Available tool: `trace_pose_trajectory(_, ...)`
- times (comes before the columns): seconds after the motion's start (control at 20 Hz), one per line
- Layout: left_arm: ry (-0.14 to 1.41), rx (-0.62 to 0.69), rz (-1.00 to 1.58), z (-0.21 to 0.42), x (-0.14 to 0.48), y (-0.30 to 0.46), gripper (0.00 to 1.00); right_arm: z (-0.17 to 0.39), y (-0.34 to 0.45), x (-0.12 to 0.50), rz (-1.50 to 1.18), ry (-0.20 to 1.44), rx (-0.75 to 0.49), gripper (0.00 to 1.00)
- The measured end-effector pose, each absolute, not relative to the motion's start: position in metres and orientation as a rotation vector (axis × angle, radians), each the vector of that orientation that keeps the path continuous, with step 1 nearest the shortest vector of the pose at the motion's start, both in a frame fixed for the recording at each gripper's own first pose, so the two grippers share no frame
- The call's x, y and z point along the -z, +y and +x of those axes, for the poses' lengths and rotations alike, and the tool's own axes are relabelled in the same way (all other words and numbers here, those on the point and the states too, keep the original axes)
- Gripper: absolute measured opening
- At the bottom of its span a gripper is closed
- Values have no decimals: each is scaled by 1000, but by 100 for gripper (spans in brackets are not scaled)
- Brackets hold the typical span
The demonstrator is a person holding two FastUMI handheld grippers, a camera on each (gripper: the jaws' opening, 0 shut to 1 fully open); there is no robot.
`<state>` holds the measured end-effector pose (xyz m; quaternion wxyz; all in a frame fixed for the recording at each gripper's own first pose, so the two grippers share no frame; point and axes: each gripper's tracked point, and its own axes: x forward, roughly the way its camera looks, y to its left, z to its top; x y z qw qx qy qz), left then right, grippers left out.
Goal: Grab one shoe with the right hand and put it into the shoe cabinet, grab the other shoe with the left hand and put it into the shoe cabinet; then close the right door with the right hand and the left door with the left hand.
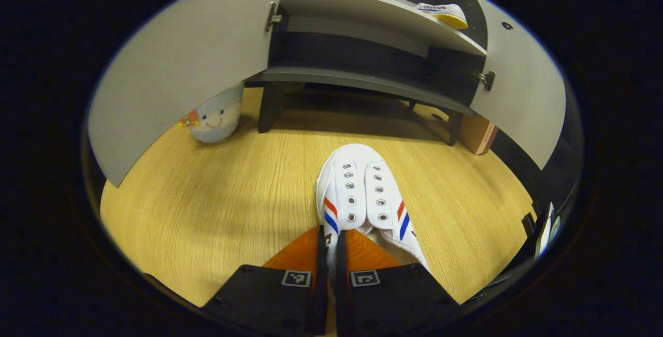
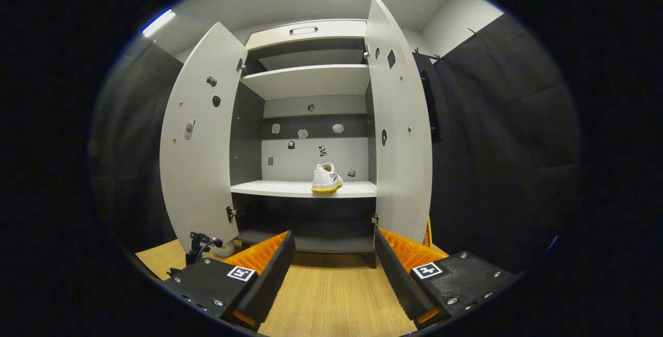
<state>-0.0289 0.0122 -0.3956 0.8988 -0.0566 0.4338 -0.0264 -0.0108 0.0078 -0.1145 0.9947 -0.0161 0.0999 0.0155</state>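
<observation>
Shoe number two (image 1: 362, 197), white with red and blue stripes, lies on the wooden floor (image 1: 207, 213) in front of the shoe cabinet (image 1: 362, 52), and the left gripper (image 1: 331, 259) is pinched onto its near edge. Both fingers press a thin bit of the shoe between them (the gap is almost gone). The toe points toward the cabinet. Past the shoe, the cabinet stands on dark legs with both doors swung wide. The other shoe (image 1: 443, 13) sits on the cabinet's lower white shelf, over by the right door (image 1: 523, 93). A small round plush toy (image 1: 215, 117) peeks out from under the left door (image 1: 197, 62), beside the cabinet's front leg. In the right gripper view, the right gripper (image 2: 334, 269) faces the cabinet with its fingers spread wide and nothing between them. Straight ahead, the shoe (image 2: 326, 177) with the yellow sole rests on the shelf (image 2: 274, 188), heel toward the camera. Little stickers dot the inside of the cabinet and both doors.
</observation>
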Motion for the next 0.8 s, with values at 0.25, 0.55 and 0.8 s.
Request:
trace_pose_trajectory(0.25, 792, 29, -46, -21, 369, 16, 7, -11, 5, 114, -29, 202, -26, 94)
trace_pose_trajectory(0.55, 630, -6, -58, -10, 304, 27, 7, -6, 9, 113, -24, 189, -33, 94)
trace_pose_trajectory(0.8, 480, 23, -78, 0, 299, 28, 6, -2, 16, 111, -7, 182, -59, 94)
